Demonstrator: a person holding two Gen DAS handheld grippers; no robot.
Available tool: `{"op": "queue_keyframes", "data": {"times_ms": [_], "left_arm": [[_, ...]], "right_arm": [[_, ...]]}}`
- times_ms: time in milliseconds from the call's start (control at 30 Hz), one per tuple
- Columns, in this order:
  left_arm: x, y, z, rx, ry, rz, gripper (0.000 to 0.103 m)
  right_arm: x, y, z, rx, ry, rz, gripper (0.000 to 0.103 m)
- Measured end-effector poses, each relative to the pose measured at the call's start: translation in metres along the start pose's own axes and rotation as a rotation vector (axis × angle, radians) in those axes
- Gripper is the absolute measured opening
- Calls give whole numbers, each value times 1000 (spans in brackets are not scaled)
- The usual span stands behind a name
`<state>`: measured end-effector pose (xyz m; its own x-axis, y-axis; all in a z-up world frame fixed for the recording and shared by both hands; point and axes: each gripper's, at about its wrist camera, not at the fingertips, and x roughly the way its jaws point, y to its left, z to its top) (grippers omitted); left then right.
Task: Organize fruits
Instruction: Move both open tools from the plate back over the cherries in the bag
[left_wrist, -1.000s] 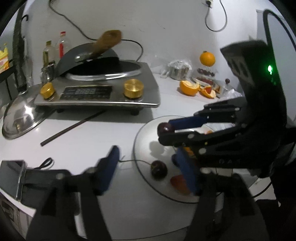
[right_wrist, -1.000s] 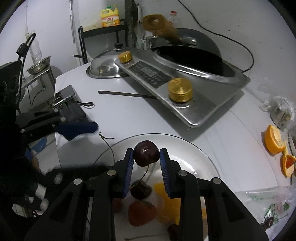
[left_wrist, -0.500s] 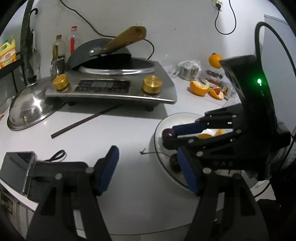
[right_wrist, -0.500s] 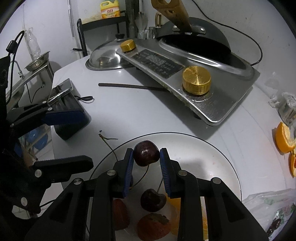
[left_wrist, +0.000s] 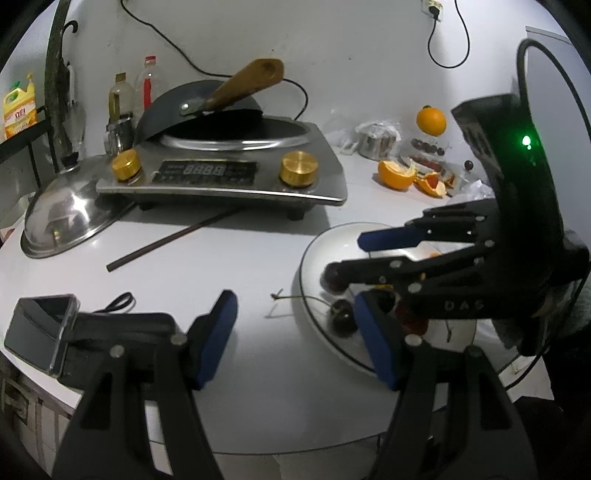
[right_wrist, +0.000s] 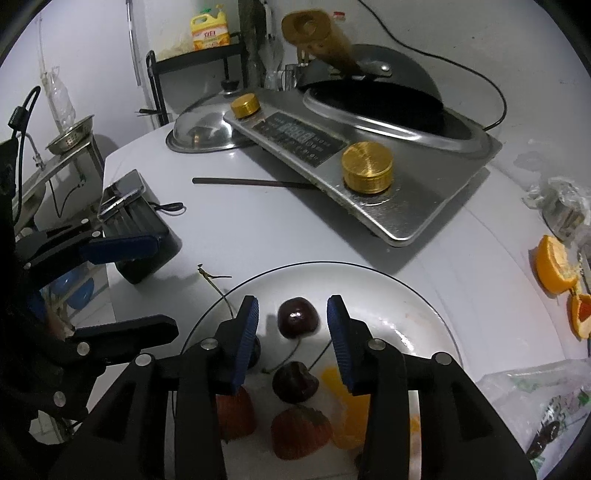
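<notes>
Over a round clear glass plate (right_wrist: 417, 295) on a white tabletop (right_wrist: 258, 229), the right hand-held gripper (right_wrist: 291, 325) stands released, its blue-padded jaws spread wide on either side of a dark red cherry (right_wrist: 297, 316) that rests on the plate between them, touching neither pad. Just nearer the camera lies a second dark cherry (right_wrist: 294, 382) with its thin stem, and beside it a red strawberry (right_wrist: 300, 432), another strawberry (right_wrist: 236, 410) partly hidden behind the left finger, and orange fruit segments (right_wrist: 345, 410). The left hand-held gripper (left_wrist: 295, 339) is likewise released, jaws wide apart and holding nothing, poised above the bare tabletop at the plate's left rim; from its camera the right hand-held gripper reaches in across the plate from the right, a green light glowing on its black body. A loose cherry stem (right_wrist: 214, 275) lies on the tabletop just off the plate's edge. Behind stands a stainless-steel induction cooker with two brass knobs (left_wrist: 221, 173), carrying a dark wok with a wooden handle (left_wrist: 207, 110), with a domed steel lid (left_wrist: 62, 221) beside it and a dark chopstick (left_wrist: 173, 240) lying in front. A cut-open orange (left_wrist: 397, 175) and a whole orange (left_wrist: 431, 120) sit well apart at the far right.
</notes>
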<state>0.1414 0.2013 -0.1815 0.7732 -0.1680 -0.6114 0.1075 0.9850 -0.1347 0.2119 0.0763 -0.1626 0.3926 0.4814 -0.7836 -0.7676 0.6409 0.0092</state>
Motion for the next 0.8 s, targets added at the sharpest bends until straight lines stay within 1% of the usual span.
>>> {"op": "queue_keyframes", "data": {"times_ms": [367,800], "left_arm": [[-10,-25,4,18,-8,5,67],[-12,-63,8,58,-4,-4,67]], "right_arm": [[-34,-6,-12,8,-48,-25,41],[-72,-26,-38,47,-93,-56,41]]}}
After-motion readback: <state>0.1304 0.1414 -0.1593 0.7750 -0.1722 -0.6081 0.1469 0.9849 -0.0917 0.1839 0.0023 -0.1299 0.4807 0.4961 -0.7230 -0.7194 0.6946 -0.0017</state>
